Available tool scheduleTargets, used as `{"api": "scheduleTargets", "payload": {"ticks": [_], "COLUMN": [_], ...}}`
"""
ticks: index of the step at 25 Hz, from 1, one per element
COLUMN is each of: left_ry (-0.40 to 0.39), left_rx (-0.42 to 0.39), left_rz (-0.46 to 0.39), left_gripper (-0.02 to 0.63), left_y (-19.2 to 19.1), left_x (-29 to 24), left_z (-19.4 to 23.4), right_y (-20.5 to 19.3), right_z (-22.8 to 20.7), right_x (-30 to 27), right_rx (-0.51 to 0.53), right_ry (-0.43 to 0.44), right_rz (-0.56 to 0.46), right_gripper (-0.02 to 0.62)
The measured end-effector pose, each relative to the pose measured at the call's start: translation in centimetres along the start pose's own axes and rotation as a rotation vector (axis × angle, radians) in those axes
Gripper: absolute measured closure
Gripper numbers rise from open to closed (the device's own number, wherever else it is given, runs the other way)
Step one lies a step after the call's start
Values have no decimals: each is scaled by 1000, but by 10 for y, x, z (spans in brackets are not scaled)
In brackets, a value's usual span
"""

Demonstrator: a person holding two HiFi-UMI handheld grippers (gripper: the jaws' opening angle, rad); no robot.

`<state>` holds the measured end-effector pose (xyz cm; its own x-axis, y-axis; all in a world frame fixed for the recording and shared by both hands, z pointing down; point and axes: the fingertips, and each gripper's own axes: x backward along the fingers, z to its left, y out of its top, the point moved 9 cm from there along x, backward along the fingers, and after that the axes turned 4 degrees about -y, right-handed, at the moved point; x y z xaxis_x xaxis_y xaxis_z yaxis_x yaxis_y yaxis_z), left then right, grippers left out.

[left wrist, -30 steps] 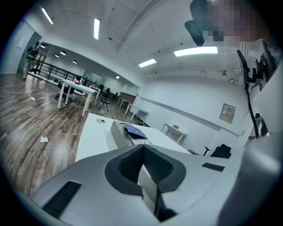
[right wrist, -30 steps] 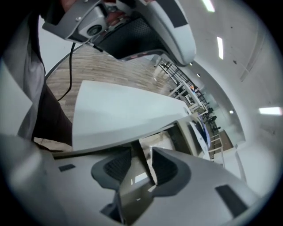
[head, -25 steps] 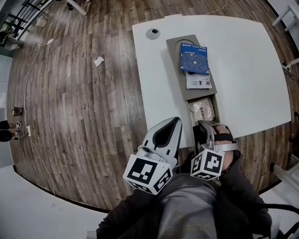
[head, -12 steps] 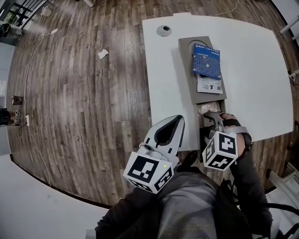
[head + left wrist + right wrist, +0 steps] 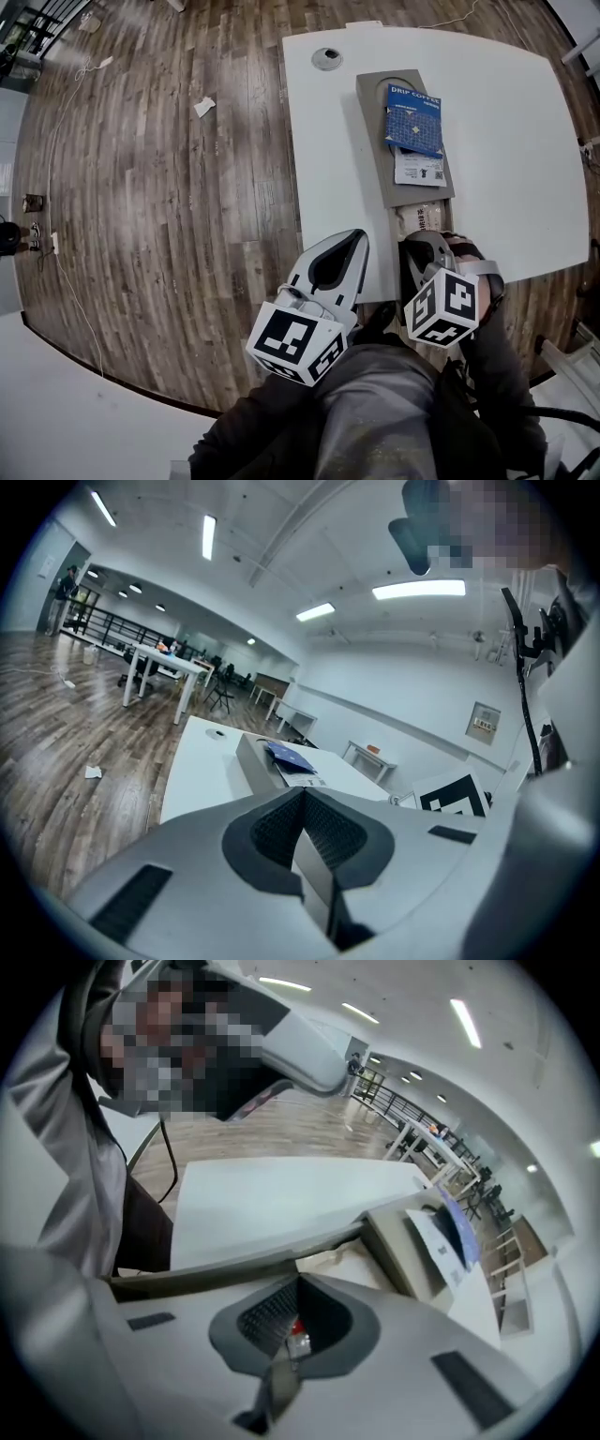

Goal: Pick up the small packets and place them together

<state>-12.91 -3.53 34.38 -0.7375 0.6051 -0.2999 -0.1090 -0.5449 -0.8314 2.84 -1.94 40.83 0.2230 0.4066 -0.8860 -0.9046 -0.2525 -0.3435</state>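
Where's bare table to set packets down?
Free: broad table right of the grey tray; narrower strip left of it, below the round grommet. Crowded: the tray, holding blue packet and white packet, and its near end at the right gripper.

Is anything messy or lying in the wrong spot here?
Yes. A crumpled scrap of white paper lies on the wooden floor, left of the white table. It looks like dropped litter.

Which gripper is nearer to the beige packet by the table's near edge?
Right. The right gripper grips the beige packet at its near end; the left gripper hangs beside the table, apart.
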Motion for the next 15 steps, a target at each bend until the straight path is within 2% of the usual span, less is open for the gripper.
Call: {"api": "scheduleTargets", "payload": {"ticks": [6,15], "left_ry": [-20,-50], "left_rx": [-34,-124], "left_rz": [-12,-65], "left_gripper": [603,603], "left_y": [-1,-5], "left_x": [8,28], "left_z": [-23,-91], "right_y": [1,-15], "right_z": [19,49], "right_x": [45,118], "right_rx": [-19,-31], "right_ry": [-82,-230], "right_rz": [-61,-157], "right_gripper": [594,594]}}
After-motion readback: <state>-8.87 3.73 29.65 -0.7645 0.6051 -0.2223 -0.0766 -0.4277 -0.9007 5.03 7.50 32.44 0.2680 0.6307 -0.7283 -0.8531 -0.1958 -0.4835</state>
